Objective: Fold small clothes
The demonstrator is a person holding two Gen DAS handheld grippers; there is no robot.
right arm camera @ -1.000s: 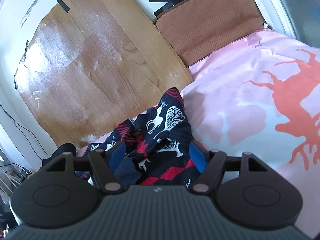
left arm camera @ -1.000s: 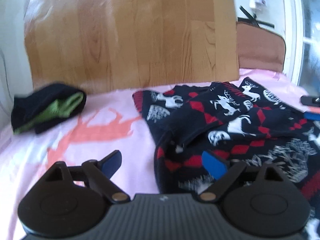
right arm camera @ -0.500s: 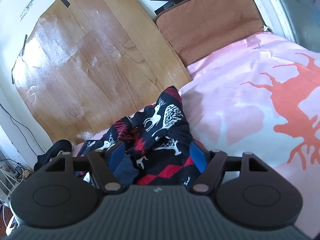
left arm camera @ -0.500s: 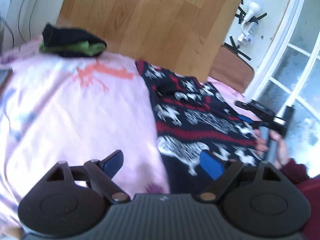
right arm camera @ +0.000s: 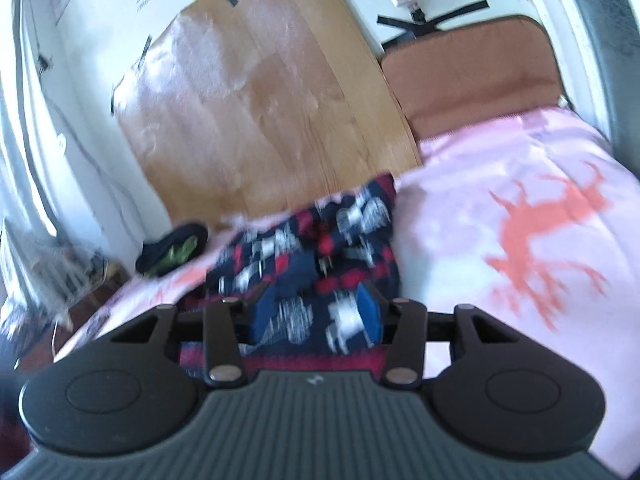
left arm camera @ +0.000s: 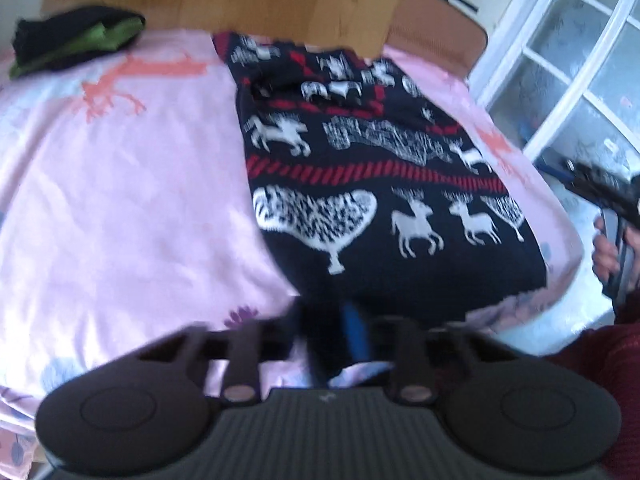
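No legible writing or brand anywhere. Reindeer-patterned sweater (left arm camera: 384, 184) spread on the pink bed sheet (left arm camera: 120, 200), hem at the near edge of the bed. Left gripper (left arm camera: 336, 332) closing, fingers nearly together, pinching the hem; half a second earlier wide open. Right gripper (right arm camera: 316, 316) also closing, half open, bunched sweater (right arm camera: 304, 264) between its fingers, narrower than before. Black-and-green garment (left arm camera: 76, 40) at the far left corner.

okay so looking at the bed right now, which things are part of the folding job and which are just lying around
Part of the job:
- reindeer sweater
- left gripper, closing on its near hem
- right gripper, closing with the knit between its fingers

Just lying about:
- black and green garment, already bundled
- pink bedsheet
- wooden board
- brown cushion
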